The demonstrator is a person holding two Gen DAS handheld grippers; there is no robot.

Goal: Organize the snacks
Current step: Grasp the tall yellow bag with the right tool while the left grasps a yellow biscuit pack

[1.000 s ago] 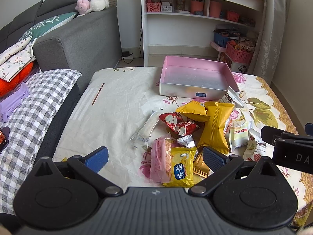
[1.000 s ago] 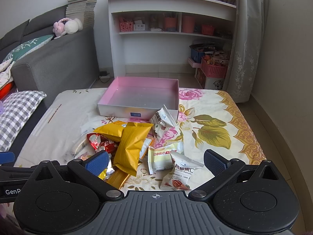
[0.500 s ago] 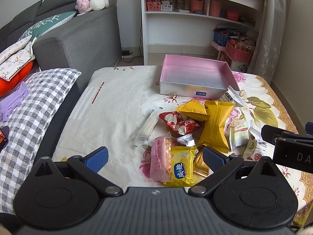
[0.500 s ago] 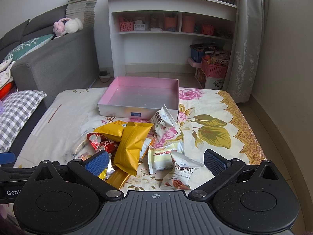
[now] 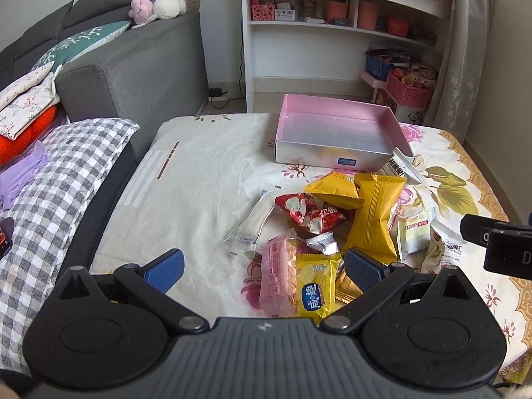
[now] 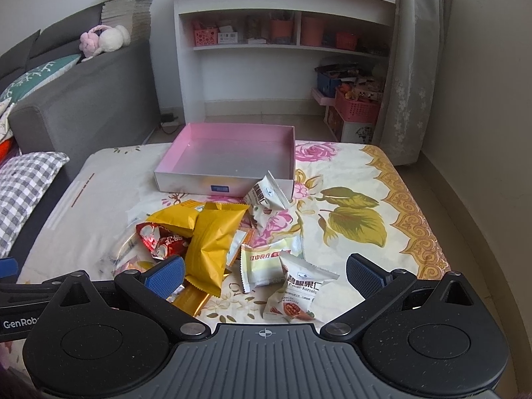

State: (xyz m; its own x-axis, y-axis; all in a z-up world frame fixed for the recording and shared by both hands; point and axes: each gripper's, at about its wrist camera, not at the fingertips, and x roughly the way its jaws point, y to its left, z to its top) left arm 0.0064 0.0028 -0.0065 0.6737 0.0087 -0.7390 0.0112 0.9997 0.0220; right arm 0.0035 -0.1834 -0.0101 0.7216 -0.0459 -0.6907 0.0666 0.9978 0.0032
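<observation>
A pile of snack packets lies on the floral bedsheet in front of an empty pink box (image 5: 335, 129) (image 6: 232, 153). It holds a large yellow bag (image 5: 375, 219) (image 6: 212, 242), a red packet (image 5: 309, 212) (image 6: 159, 239), a pink packet (image 5: 277, 272), a yellow biscuit packet (image 5: 316, 286) and white nut packets (image 6: 296, 292) (image 6: 266, 196). My left gripper (image 5: 264, 267) is open and empty, hovering over the pink and yellow packets. My right gripper (image 6: 264, 272) is open and empty above the white packets.
A grey sofa (image 5: 133, 63) with cushions and a checked pillow (image 5: 50, 179) lies to the left. A white bookshelf (image 6: 282, 50) and pink baskets (image 6: 357, 109) stand behind the bed. The bed's right edge drops to the floor (image 6: 449, 183).
The left gripper has dipped slightly, so the scene sits a little higher in its view. The right gripper has barely moved. Nothing was grasped.
</observation>
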